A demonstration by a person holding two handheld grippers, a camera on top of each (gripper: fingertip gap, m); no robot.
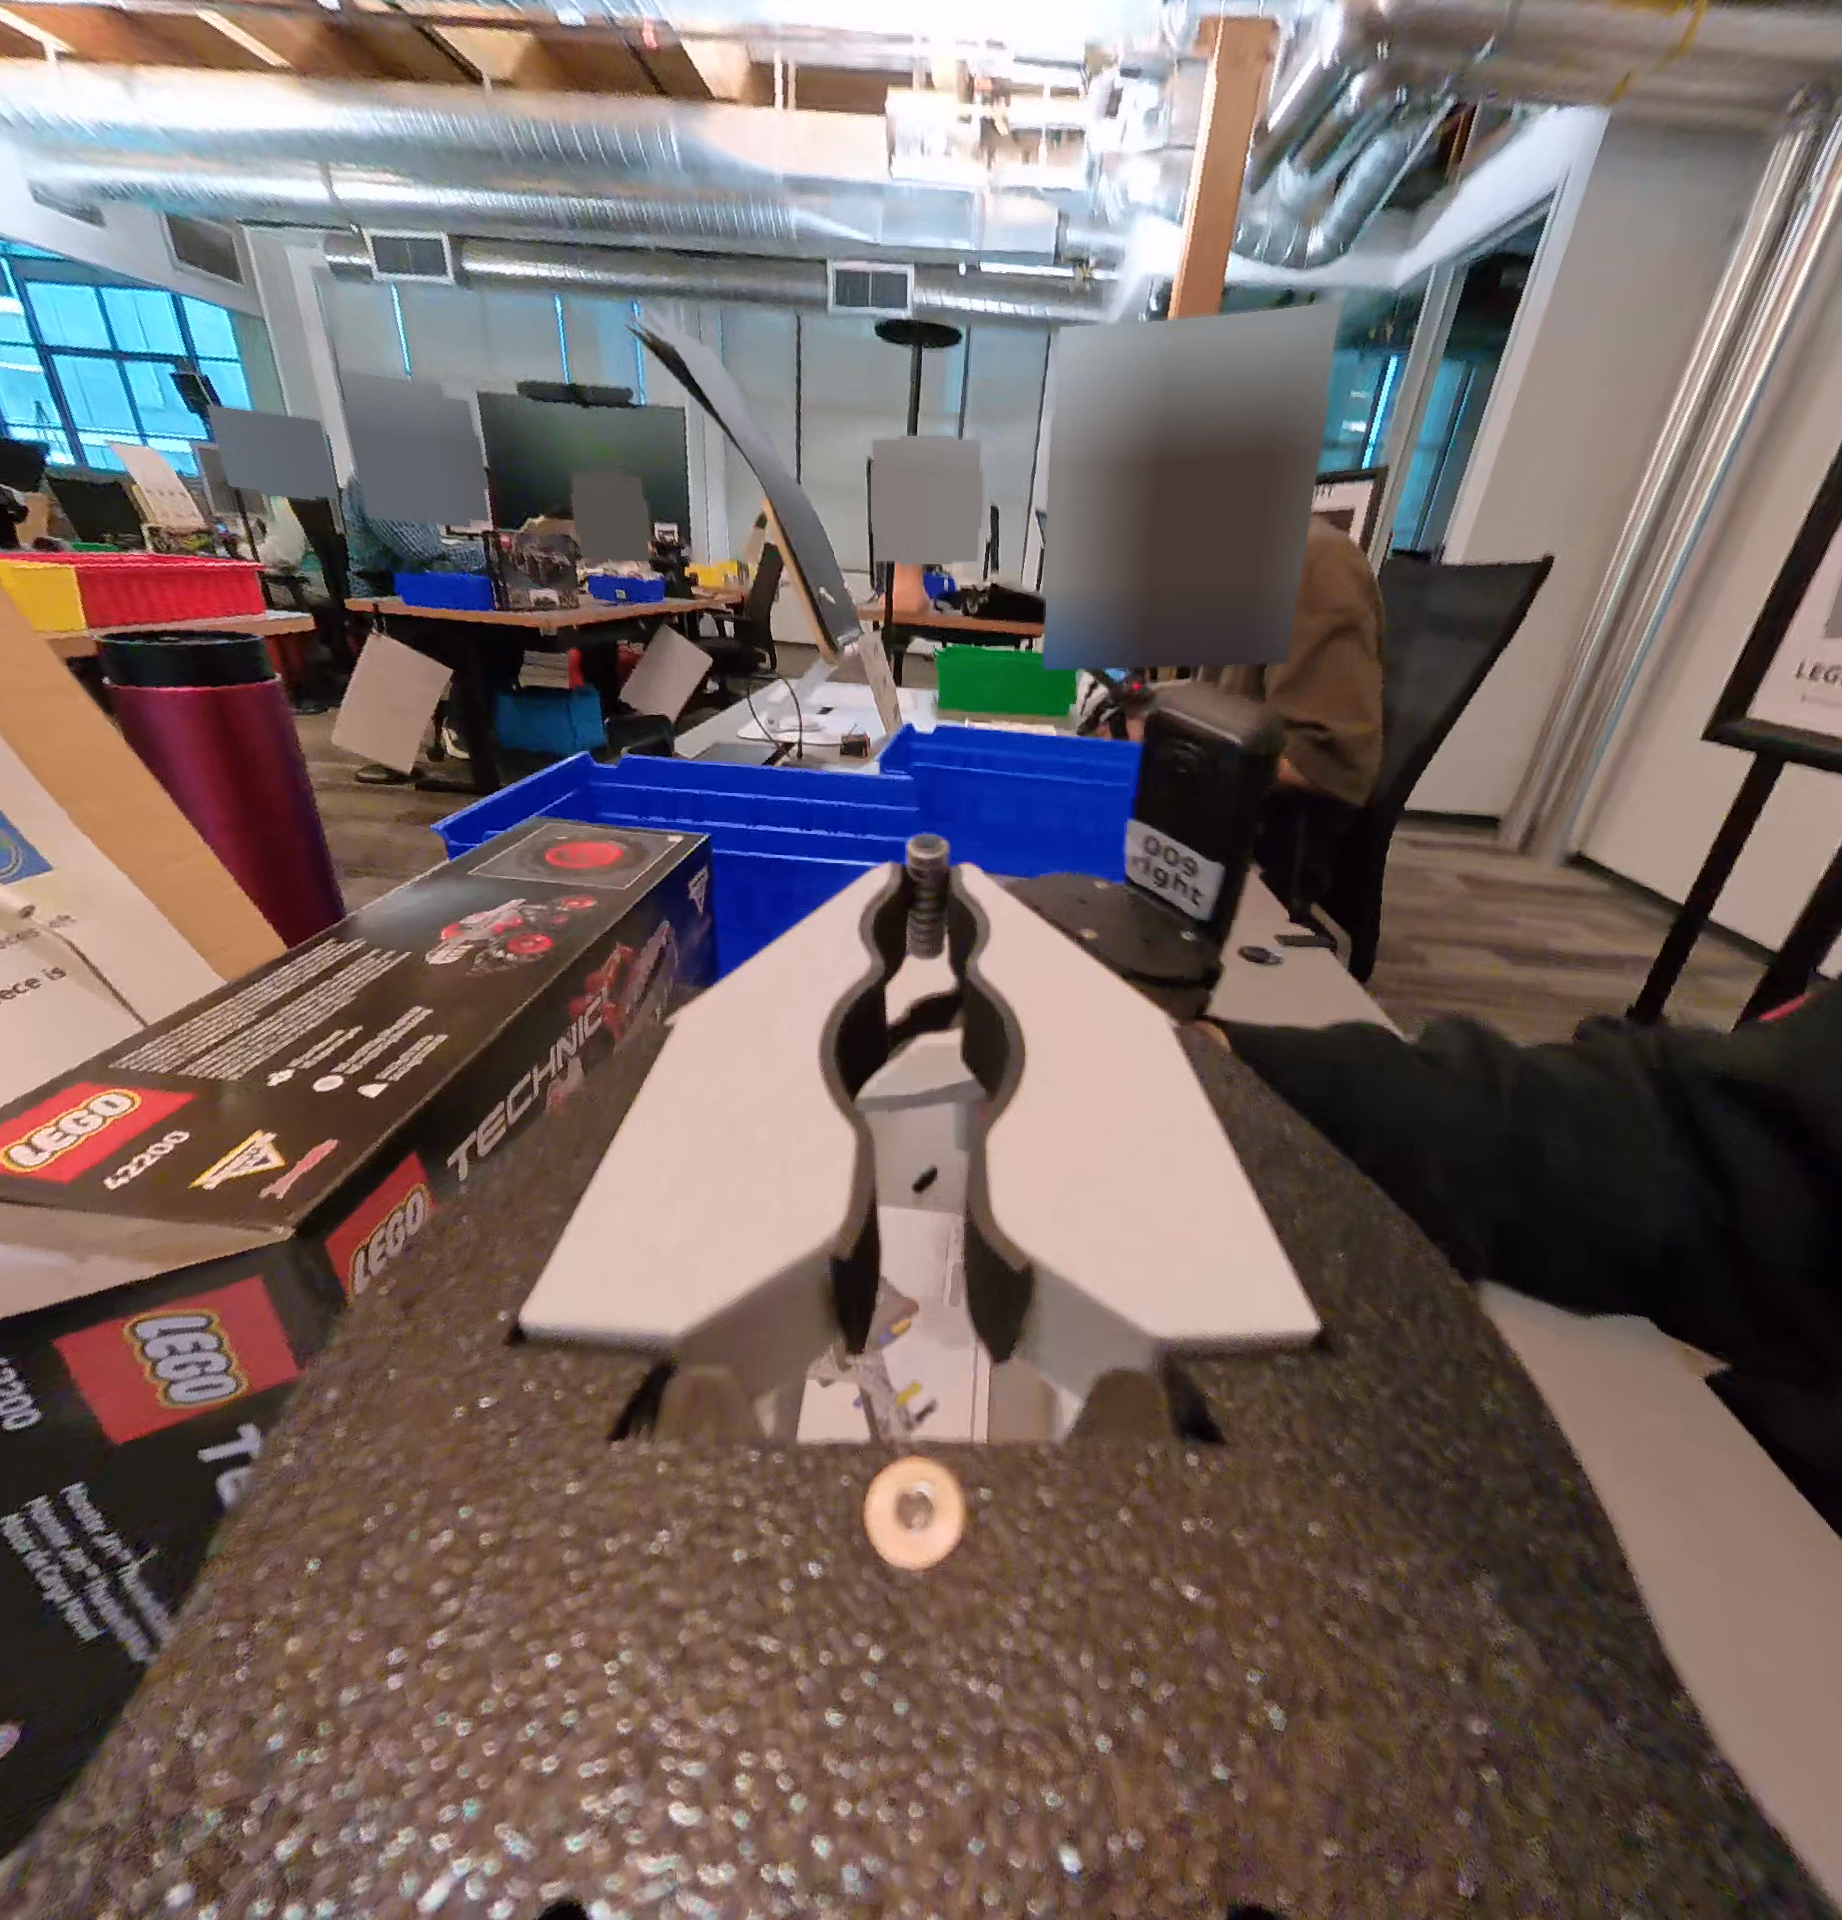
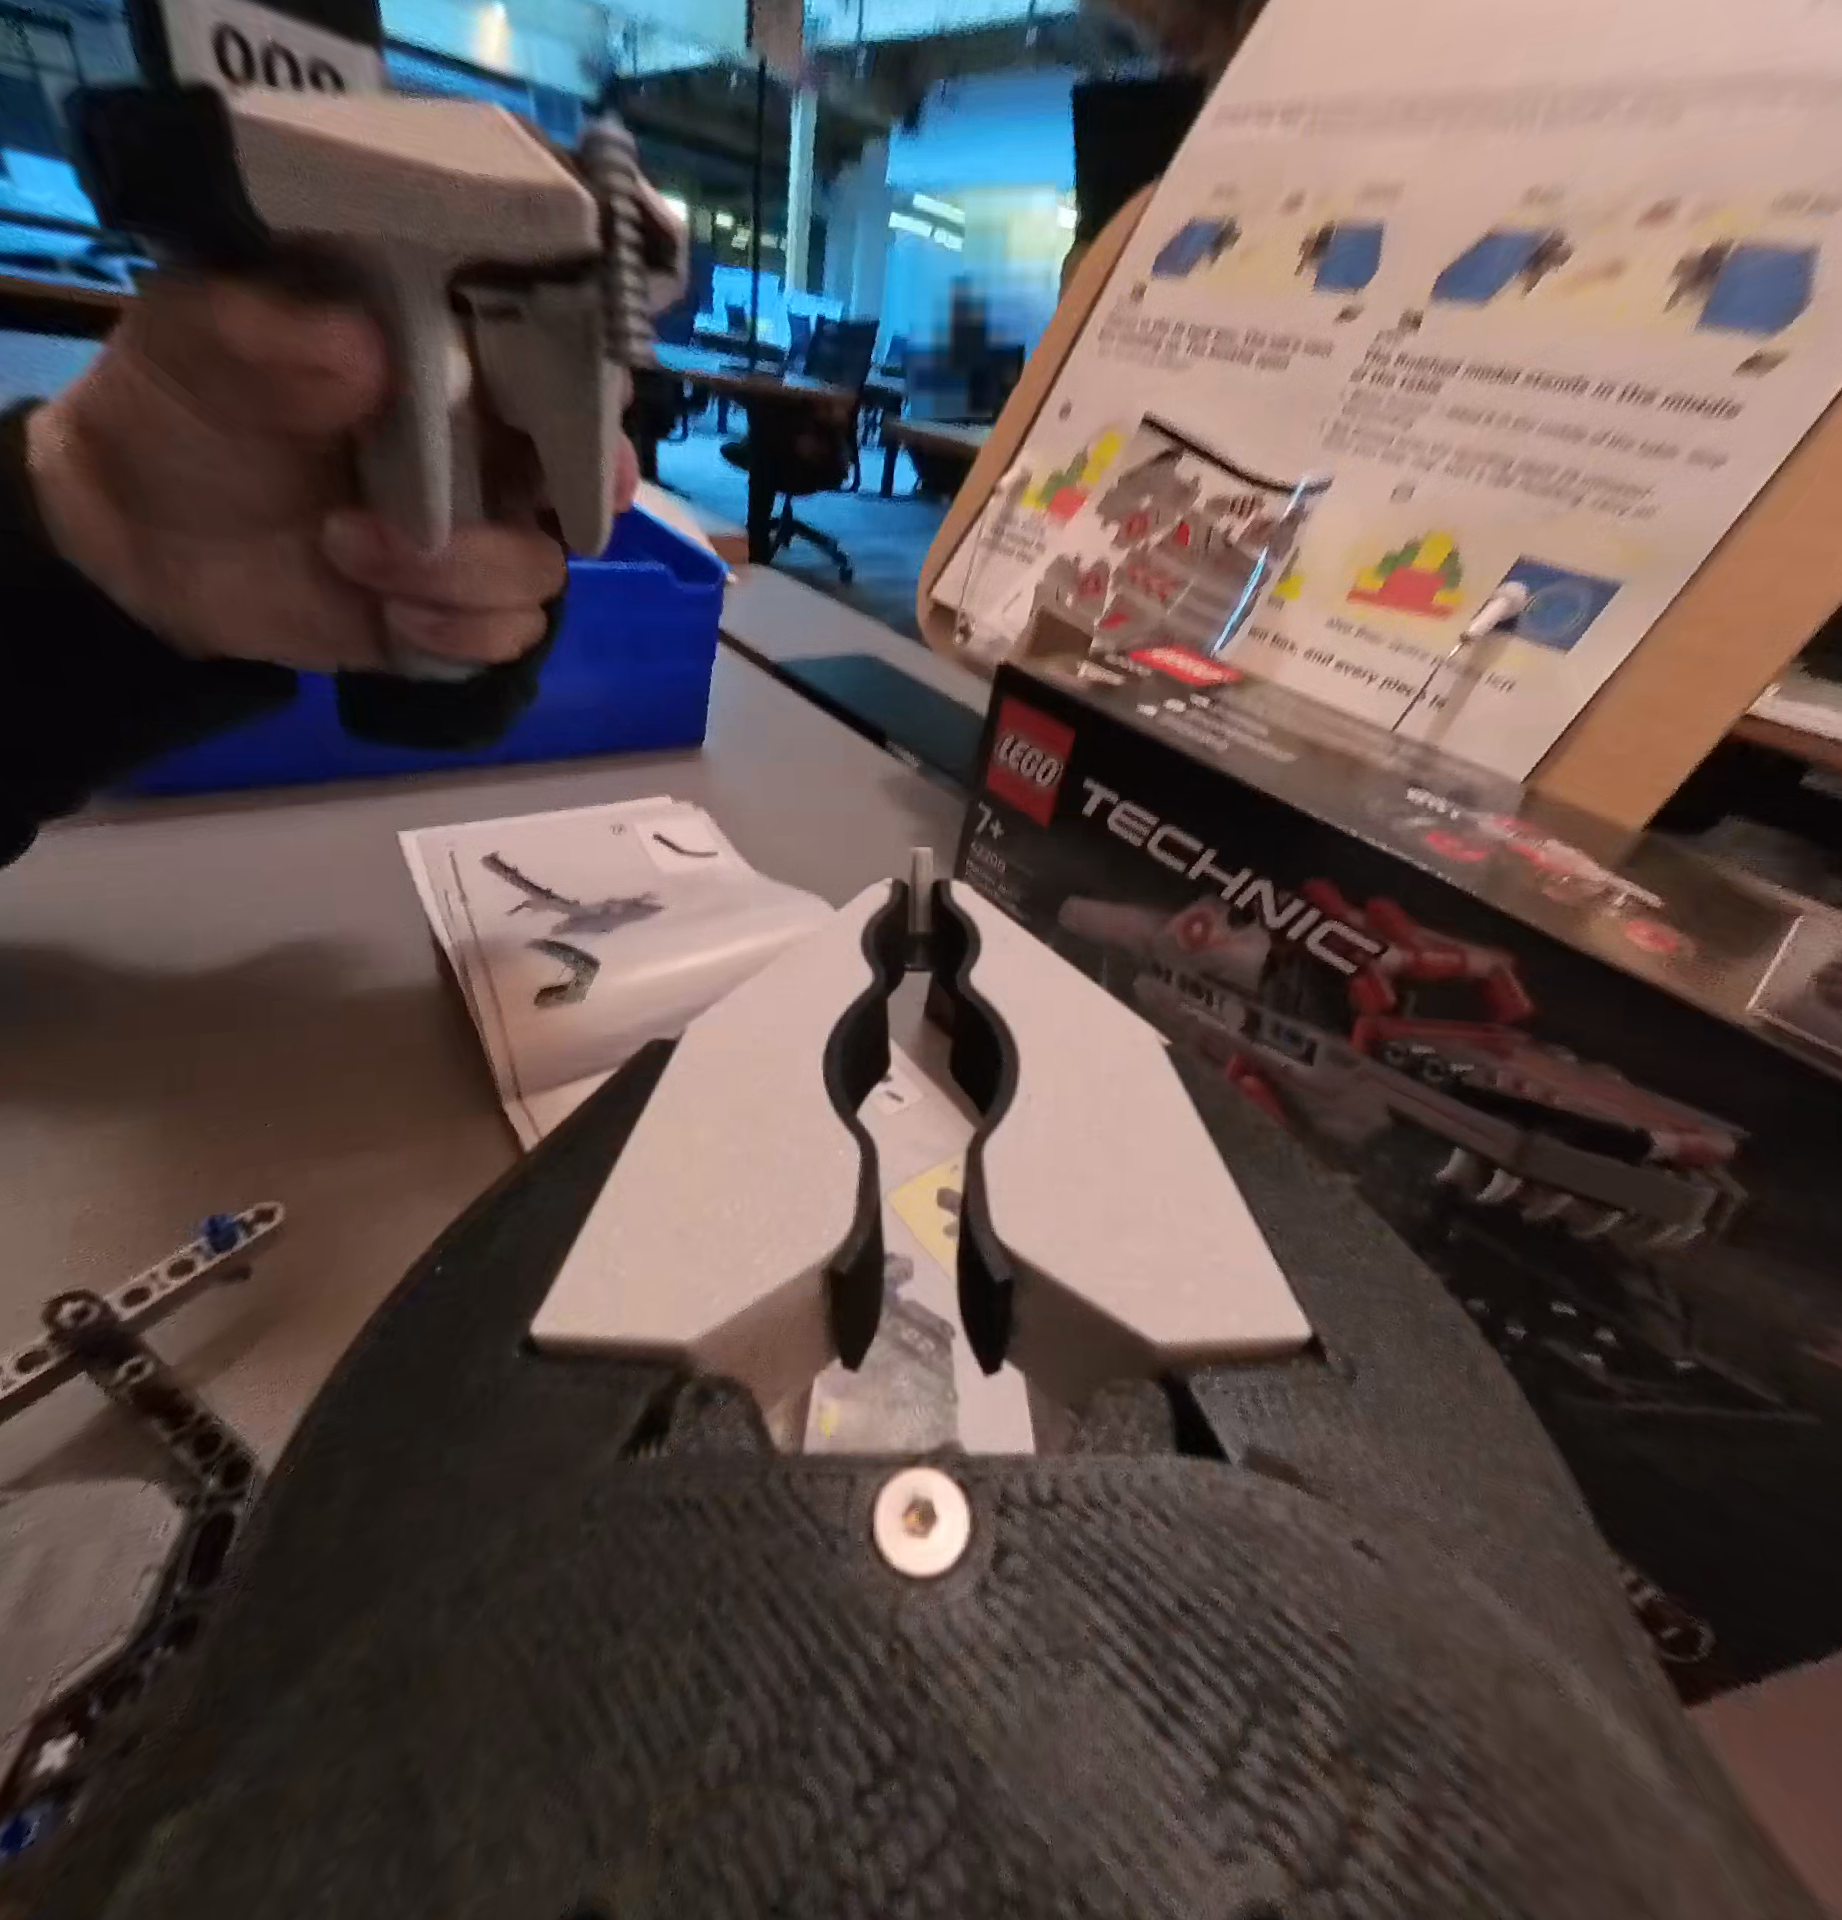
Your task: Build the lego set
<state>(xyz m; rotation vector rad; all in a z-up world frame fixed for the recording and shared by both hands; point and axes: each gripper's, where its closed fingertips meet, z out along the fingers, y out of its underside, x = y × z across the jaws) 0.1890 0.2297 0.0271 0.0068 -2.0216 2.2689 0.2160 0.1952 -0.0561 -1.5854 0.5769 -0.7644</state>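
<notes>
1. My left gripper (image 1: 925, 914) is pinching a dark ribbed, spring-like piece (image 1: 925, 896) upright at its tips, the jaws clamped on it, raised above the counter (image 2: 273, 935).
2. My right gripper (image 2: 922, 914) is holding a short light-grey axle piece (image 2: 919, 891), the jaws closed on it; it is blurred, so I am only fairly sure of its kind.
3. The partly built frame (image 2: 106, 1351) of grey and black holed beams is lying on the counter at the lower left of the right wrist view, well apart from both held pieces.
4. The open instruction booklet (image 2: 605, 935) is lying flat on the counter under my right gripper.
5. The black set box (image 2: 1416, 1018) is sitting just beyond, with a cardboard instruction board (image 2: 1519, 364) leaning behind it.
6. A blue bin (image 1: 792, 821) is standing behind the box.
</notes>
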